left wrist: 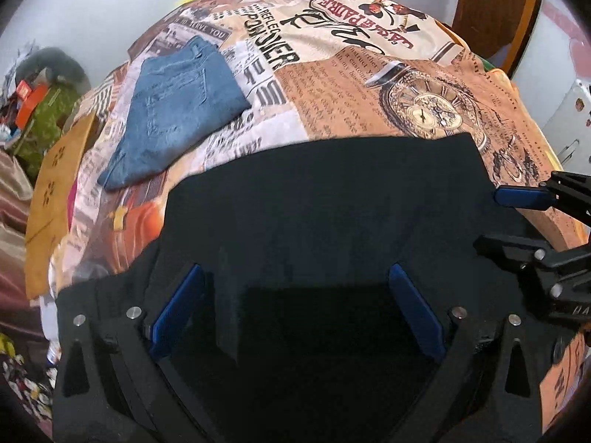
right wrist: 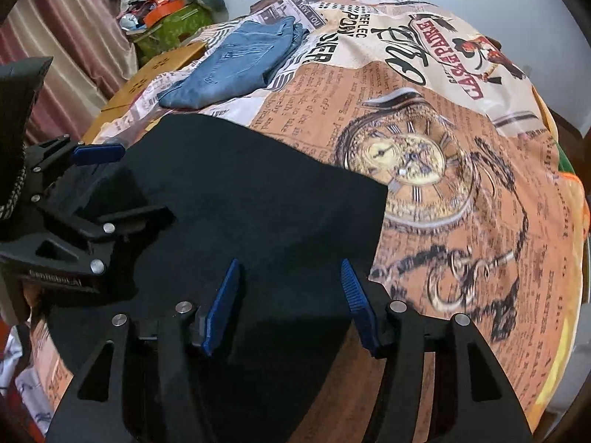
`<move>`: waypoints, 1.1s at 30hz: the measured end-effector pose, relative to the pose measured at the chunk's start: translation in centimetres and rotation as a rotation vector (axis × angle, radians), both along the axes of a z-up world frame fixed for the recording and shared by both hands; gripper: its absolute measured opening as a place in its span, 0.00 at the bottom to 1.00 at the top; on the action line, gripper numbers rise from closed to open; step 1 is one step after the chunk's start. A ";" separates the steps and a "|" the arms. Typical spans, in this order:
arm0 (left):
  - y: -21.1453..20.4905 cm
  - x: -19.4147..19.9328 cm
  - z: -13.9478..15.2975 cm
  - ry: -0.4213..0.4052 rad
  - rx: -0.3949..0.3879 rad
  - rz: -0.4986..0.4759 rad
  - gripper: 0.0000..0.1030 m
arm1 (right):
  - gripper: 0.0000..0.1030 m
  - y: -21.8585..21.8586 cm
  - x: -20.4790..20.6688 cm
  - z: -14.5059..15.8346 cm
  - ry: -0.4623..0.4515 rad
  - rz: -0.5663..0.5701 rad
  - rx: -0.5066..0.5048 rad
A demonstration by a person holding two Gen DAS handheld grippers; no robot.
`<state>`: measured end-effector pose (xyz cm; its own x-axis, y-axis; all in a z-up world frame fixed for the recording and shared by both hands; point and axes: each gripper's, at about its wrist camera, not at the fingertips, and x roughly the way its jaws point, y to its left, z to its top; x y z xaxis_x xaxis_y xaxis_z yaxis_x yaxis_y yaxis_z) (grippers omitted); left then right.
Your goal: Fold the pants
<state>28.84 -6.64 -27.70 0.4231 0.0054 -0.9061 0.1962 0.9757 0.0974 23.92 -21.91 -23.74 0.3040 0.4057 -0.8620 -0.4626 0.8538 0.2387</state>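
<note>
Black pants (left wrist: pixel 325 199) lie flat on a printed bedsheet (left wrist: pixel 332 92), folded into a broad dark panel; they also show in the right wrist view (right wrist: pixel 240 199). My left gripper (left wrist: pixel 295 277) is open, its blue pads spread wide just above the near part of the black cloth. My right gripper (right wrist: pixel 291 277) is open over the pants' right edge. The right gripper shows at the right in the left wrist view (left wrist: pixel 517 217). The left gripper shows at the left in the right wrist view (right wrist: pixel 122 184).
Folded blue jeans (left wrist: pixel 177 118) lie at the far left of the bed, also in the right wrist view (right wrist: pixel 236 66). A cardboard box (left wrist: pixel 55 192) and a cluttered green bag (right wrist: pixel 173 26) stand beyond the left edge. A wooden door (left wrist: pixel 495 11) stands far right.
</note>
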 end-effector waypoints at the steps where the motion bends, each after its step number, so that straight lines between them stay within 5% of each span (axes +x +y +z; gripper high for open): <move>1: 0.2 -0.6 0.0 -0.005 -0.002 0.003 1.00 | 0.52 -0.2 -0.1 0.0 0.004 -0.006 0.005; 13: 2.8 -6.2 0.8 -0.093 -0.022 0.087 1.00 | 0.54 -3.1 -4.2 0.8 0.037 -0.076 0.041; 21: 2.4 -7.4 1.5 -0.127 0.035 0.104 1.00 | 0.54 -2.9 -5.0 1.7 0.009 -0.096 0.021; 27: 3.7 -8.3 3.4 -0.160 0.090 0.119 1.00 | 0.54 -2.7 -5.2 4.9 -0.073 -0.098 0.037; 33: 8.7 -10.0 5.8 -0.206 0.049 0.241 1.00 | 0.57 -1.1 -5.7 8.3 -0.146 -0.055 0.083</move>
